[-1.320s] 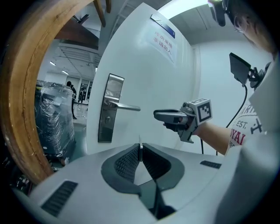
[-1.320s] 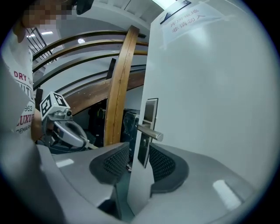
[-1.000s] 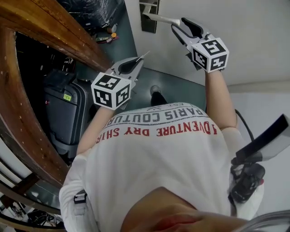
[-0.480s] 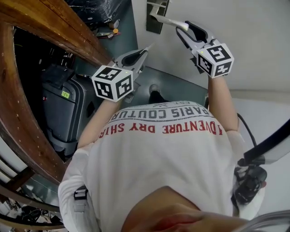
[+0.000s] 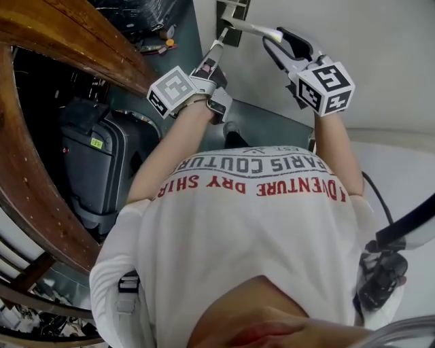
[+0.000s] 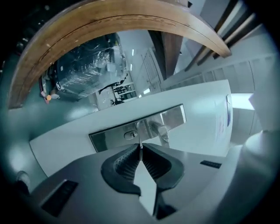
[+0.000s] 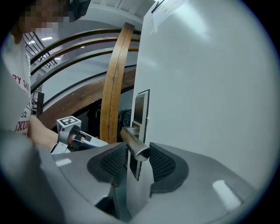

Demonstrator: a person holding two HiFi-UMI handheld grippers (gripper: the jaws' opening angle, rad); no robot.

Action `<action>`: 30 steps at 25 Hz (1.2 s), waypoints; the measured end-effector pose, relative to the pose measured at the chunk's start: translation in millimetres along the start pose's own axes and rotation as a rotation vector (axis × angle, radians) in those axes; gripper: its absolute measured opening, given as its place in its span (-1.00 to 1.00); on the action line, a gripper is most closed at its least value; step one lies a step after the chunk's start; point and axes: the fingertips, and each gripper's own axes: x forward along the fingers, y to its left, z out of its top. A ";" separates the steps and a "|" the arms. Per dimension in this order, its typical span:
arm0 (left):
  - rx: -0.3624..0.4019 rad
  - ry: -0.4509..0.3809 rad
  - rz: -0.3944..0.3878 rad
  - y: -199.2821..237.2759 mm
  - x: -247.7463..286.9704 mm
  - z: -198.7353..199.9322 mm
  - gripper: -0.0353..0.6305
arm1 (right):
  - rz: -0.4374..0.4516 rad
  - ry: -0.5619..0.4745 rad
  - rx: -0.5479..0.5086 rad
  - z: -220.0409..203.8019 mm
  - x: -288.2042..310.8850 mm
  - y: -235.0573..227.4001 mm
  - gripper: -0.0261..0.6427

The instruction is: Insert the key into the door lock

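Note:
A steel lock plate (image 6: pixel 113 136) with a keyhole (image 6: pixel 130 134) and a lever handle (image 6: pixel 161 132) sits on the white door (image 6: pixel 197 109). My left gripper (image 6: pixel 141 149) is shut on a thin key (image 6: pixel 140 146), seen edge-on, whose tip points just right of the keyhole, a short way off. In the head view the left gripper (image 5: pixel 216 51) reaches up to the lock plate (image 5: pixel 228 19). My right gripper (image 7: pixel 138 152) is shut on the free end of the door handle (image 7: pixel 134 145); the head view shows that right gripper (image 5: pixel 276 39) on the handle (image 5: pixel 253 28).
A curved wooden beam (image 5: pixel 75 41) runs along the left, with a dark suitcase (image 5: pixel 102 163) below it. The person's white T-shirt (image 5: pixel 251 224) fills the lower head view. Wrapped goods (image 6: pixel 87 65) stand further back on the floor.
My left gripper has swung up and forward from beside the body to the lock plate, turning its marker cube. The right gripper has stayed on the handle.

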 end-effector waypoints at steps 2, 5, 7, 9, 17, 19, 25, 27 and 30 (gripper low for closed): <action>-0.054 -0.028 0.002 6.7 7.4 0.9 -0.82 | 0.003 0.001 0.002 1.1 0.1 -0.2 -0.45; -0.114 -0.052 0.004 14.8 17.9 -1.0 -0.82 | 0.011 0.004 0.008 0.1 -0.5 -2.4 -0.45; -0.143 -0.061 0.004 18.8 24.3 -1.8 -0.82 | 0.014 0.004 0.009 -0.2 -0.1 -4.7 -0.45; -0.165 -0.069 0.000 19.8 25.8 -1.4 -0.82 | 0.013 0.003 0.010 0.4 -0.1 -3.3 -0.45; -0.262 -0.122 -0.011 22.6 38.2 -0.9 -0.82 | 0.016 0.001 0.015 -0.8 0.7 -5.8 -0.46; -0.267 -0.128 -0.010 22.1 39.7 -0.5 -0.82 | 0.016 0.002 0.014 0.0 0.5 -5.6 -0.46; -0.287 -0.132 -0.019 18.7 40.4 0.7 -0.82 | 0.016 0.005 0.002 2.7 -3.4 1.3 -0.46; -0.285 -0.133 -0.018 18.3 41.8 1.4 -0.82 | 0.017 0.005 0.002 3.1 -4.2 3.0 -0.46; -0.277 -0.140 -0.023 18.4 43.2 2.3 -0.82 | 0.021 0.001 0.006 2.9 -4.5 3.3 -0.46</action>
